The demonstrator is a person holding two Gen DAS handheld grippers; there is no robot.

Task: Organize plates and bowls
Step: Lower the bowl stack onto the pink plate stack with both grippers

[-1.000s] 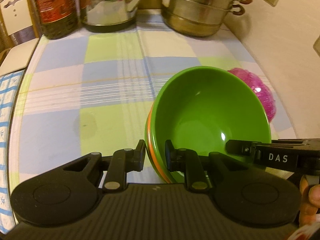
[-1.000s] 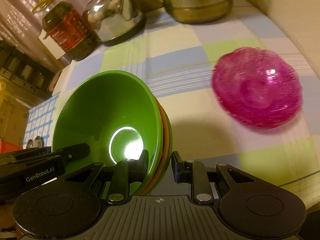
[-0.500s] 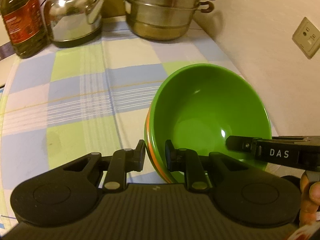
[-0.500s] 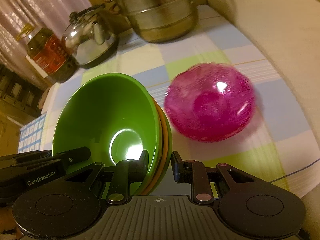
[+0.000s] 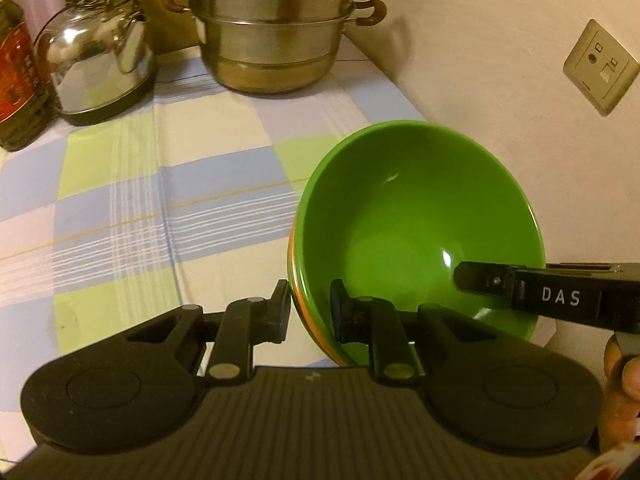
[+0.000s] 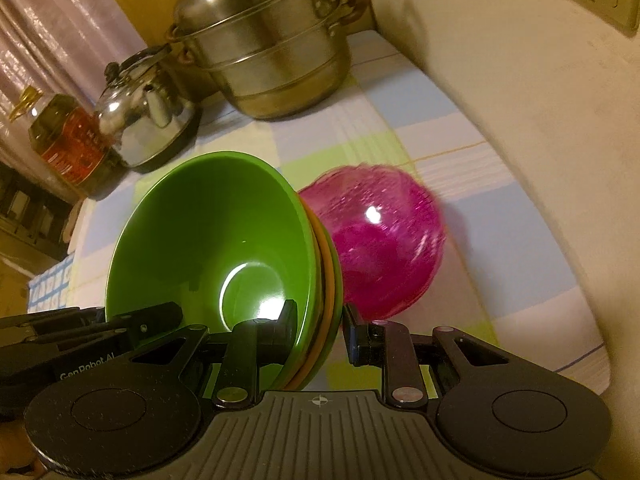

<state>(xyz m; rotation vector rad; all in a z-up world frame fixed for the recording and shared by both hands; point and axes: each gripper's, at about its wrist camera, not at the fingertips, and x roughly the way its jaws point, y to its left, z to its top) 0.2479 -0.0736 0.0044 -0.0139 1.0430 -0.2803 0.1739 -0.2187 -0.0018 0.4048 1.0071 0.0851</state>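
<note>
A stack of nested bowls (image 5: 420, 220), green inside with an orange rim and another green rim beneath, hangs between both grippers over the checked tablecloth (image 5: 120, 200). My left gripper (image 5: 310, 308) is shut on the stack's near left rim, one finger inside the bowl and one outside. My right gripper (image 6: 320, 324) is shut on the opposite rim of the stack (image 6: 208, 240) in the same way. A pink translucent bowl (image 6: 384, 248) sits on the cloth just behind the stack, partly covered by it. In the left wrist view the stack hides the pink bowl.
A stacked steel steamer pot (image 5: 276, 36), a shiny kettle (image 5: 96, 64) and an oil bottle (image 5: 16, 80) stand along the back. A cream wall with a socket plate (image 5: 602, 66) runs close along the right. A fingertip (image 5: 628, 376) shows at the lower right.
Both grippers carried the bowl stack toward the wall and the pots. The pink bowl slid behind the stack in the right view and dropped out of the left view.
</note>
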